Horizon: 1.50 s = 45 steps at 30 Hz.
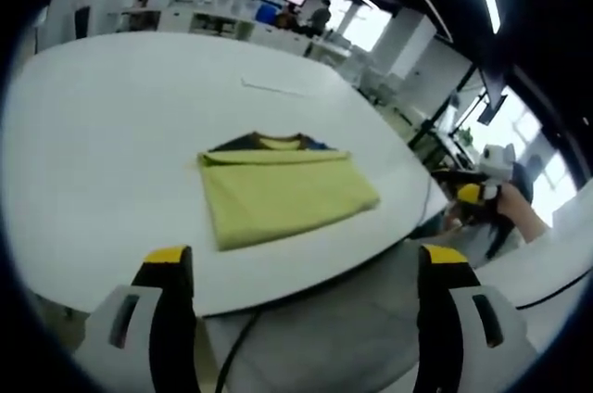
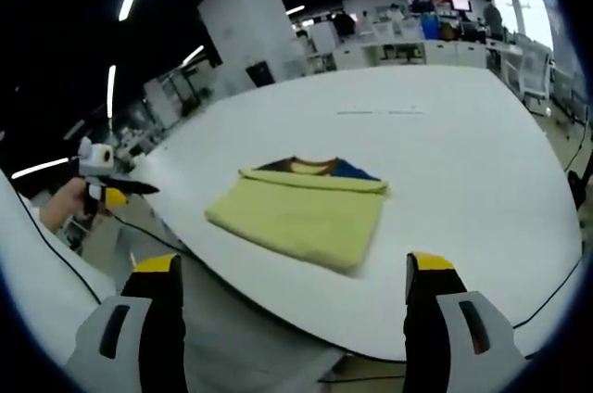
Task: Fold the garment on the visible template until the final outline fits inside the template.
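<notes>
A: Where is the garment (image 1: 283, 191)?

B: Folded into a yellow rectangle on the white table (image 1: 102, 133), close to the near edge. In the left gripper view it sits just past centre, with a dark collar band and a blue patch peeking out along its twelve o'clock edge.

A: And from the other side?

B: The right gripper view has the same garment (image 2: 301, 212) mid-frame, collar at twelve o'clock, on the table (image 2: 463, 161).

A: Any template outline?

B: A faint line shows on the tabletop beyond the shirt, but it is too thin to say what it marks.

A: The grippers?

B: The left gripper (image 1: 301, 268) has its jaws spread wide, empty, hovering short of the table edge. The right gripper (image 2: 296, 272) is likewise spread and holds nothing. Each also appears in the other's view, the right gripper (image 1: 482, 191) at three o'clock, the left gripper (image 2: 95, 184) at nine o'clock, held by a hand.

A: Background?

B: An open office with desks and ceiling strip lights.
</notes>
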Each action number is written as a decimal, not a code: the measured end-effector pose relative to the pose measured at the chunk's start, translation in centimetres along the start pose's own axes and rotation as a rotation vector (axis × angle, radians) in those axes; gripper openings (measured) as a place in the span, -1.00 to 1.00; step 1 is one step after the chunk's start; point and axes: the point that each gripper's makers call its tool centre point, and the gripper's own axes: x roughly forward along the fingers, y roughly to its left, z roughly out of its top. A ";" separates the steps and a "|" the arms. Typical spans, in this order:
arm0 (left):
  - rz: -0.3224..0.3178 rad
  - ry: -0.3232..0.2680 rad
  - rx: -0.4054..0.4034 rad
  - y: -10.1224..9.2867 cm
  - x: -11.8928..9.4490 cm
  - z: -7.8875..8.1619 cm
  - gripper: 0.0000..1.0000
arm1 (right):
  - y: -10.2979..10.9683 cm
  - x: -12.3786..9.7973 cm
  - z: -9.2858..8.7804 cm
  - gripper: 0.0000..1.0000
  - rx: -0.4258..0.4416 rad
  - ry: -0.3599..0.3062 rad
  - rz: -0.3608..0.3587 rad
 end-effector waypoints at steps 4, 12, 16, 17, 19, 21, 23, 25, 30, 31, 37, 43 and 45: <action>0.005 0.001 -0.001 0.1 0.1 0.0 0.93 | -0.2 0.2 -0.2 0.99 0.005 0.004 -0.002; 0.006 0.011 -0.006 0.4 0.7 0.0 0.91 | -0.6 0.6 -0.3 0.92 0.012 0.012 -0.002; 0.004 0.014 -0.006 0.6 1.1 0.3 0.91 | -0.9 1.0 -0.2 0.92 0.016 0.018 -0.007; 0.003 0.014 -0.005 0.7 1.2 0.4 0.91 | -1.0 1.1 -0.2 0.92 0.018 0.019 -0.008; 0.006 0.015 -0.007 0.9 1.5 0.6 0.90 | -1.3 1.3 -0.2 0.92 0.023 0.024 -0.010; 0.007 0.016 -0.009 1.1 1.9 0.8 0.89 | -1.7 1.6 -0.2 0.92 0.027 0.028 -0.011; 0.004 0.022 -0.012 1.2 2.3 0.9 0.89 | -2.0 1.8 -0.1 0.91 0.033 0.030 -0.015; 0.003 0.028 -0.010 1.3 2.7 1.0 0.89 | -2.3 2.0 0.0 0.91 0.035 0.031 -0.018; 0.003 0.037 -0.006 1.6 3.8 1.6 0.88 | -3.2 2.8 0.2 0.88 0.032 0.041 -0.036; 0.003 0.038 -0.005 1.7 4.0 1.7 0.88 | -3.4 3.1 0.3 0.87 0.032 0.042 -0.038; 0.006 0.046 -0.013 2.3 4.9 2.1 0.84 | -4.0 4.5 1.2 0.83 0.031 0.039 -0.030; 0.011 0.056 -0.021 3.3 5.8 2.4 0.81 | -4.8 6.1 1.9 0.79 0.023 0.044 -0.022; 0.010 0.057 -0.022 3.6 6.1 2.5 0.79 | -5.1 6.4 2.0 0.76 0.015 0.045 -0.026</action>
